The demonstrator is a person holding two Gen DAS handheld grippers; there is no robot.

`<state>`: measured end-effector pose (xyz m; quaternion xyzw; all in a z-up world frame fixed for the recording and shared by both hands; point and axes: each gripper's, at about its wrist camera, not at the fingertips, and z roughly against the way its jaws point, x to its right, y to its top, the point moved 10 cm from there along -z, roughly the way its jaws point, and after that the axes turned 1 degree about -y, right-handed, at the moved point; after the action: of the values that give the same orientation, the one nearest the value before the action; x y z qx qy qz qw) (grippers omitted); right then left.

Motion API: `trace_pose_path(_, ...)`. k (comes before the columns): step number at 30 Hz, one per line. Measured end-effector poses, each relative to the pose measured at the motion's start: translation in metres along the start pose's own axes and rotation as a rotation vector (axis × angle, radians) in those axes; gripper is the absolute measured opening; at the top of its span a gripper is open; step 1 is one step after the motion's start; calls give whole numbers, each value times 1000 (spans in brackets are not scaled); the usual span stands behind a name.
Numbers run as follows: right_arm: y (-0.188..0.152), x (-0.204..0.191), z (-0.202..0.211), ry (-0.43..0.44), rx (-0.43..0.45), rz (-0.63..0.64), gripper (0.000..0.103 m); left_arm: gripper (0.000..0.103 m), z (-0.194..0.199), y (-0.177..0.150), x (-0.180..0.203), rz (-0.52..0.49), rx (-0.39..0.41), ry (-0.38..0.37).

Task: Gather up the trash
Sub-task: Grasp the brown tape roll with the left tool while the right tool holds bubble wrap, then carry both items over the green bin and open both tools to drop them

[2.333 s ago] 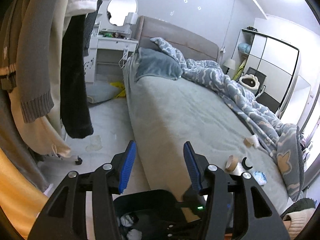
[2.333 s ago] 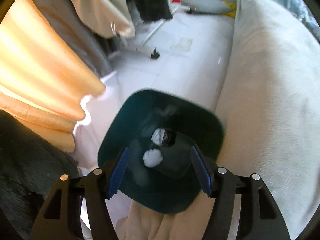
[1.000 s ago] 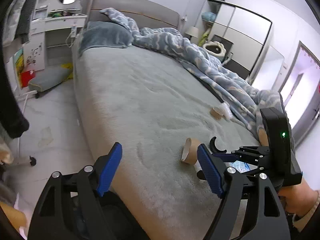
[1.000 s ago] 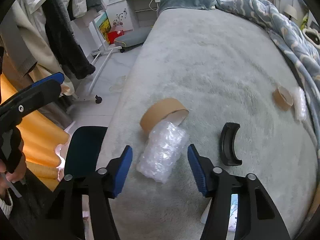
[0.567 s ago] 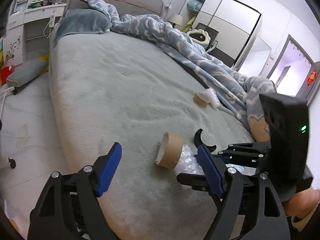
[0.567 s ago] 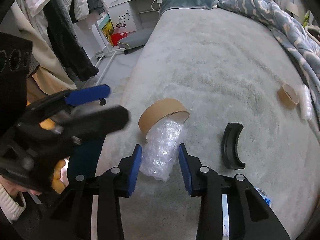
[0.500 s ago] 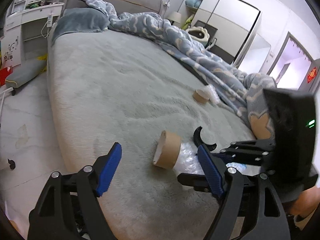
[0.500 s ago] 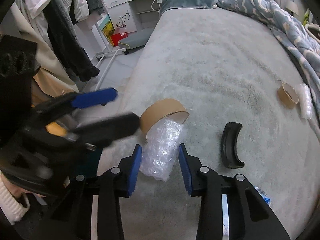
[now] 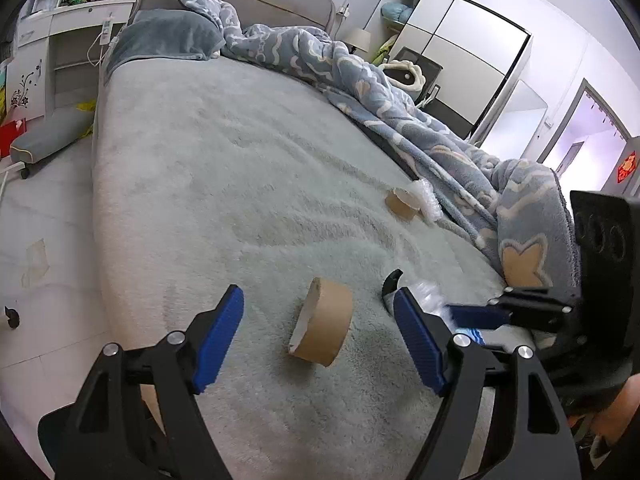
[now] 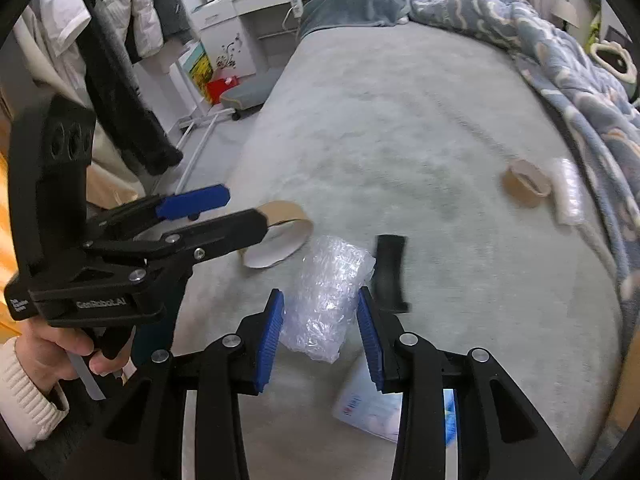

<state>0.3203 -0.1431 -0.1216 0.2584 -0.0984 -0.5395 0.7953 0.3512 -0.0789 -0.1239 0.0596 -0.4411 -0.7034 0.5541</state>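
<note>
On the grey bed, a brown cardboard tape ring (image 9: 323, 325) lies on its side between the fingers of my open left gripper (image 9: 320, 330); it also shows in the right wrist view (image 10: 276, 235). My right gripper (image 10: 320, 328) is shut on a wad of clear bubble wrap (image 10: 326, 298), held just above the bed. A curved black plastic piece (image 10: 387, 272) lies right of the wrap. A second cardboard ring (image 10: 525, 183) and a strip of bubble wrap (image 10: 568, 192) lie farther right by the duvet. A white and blue packet (image 10: 372, 408) lies under the right gripper.
A blue patterned duvet (image 9: 400, 96) is bunched along the bed's far side. Clothes hang on a rack (image 10: 120, 80) left of the bed. A white desk (image 10: 256, 4) and a grey floor cushion (image 9: 48, 136) stand near the headboard. A wardrobe (image 9: 460, 60) is at the back.
Both grippers left the dark bin on the floor and came over the bed. The right gripper closed on the bubble wrap and lifted it off the ring. The left gripper moved around the ring.
</note>
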Motion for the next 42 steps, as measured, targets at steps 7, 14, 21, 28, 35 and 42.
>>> trace_pose_path(7, 6, 24, 18, -15, 50, -49, 38, 67, -17, -10, 2, -38, -52, 54)
trace_pose_path(14, 3, 34, 24, -19, 58, -65, 38, 42, -30, -18, -1, -51, -90, 93)
trace_pose_path(21, 7, 32, 29, -15, 73, -67, 38, 25, -28, -23, 2, -88, -110, 133)
trace_pose_path(28, 17, 19, 28, 1, 85, -70, 38, 22, -13, -26, 5, -95, -104, 156)
trace_pose_path(35, 17, -4, 18, 23, 77, -82, 38, 21, 17, -26, 9, -83, -67, 166)
trace_pose_path(42, 19, -24, 27, 25, 106, -87, 38, 21, 49, -37, 0, -93, -52, 196)
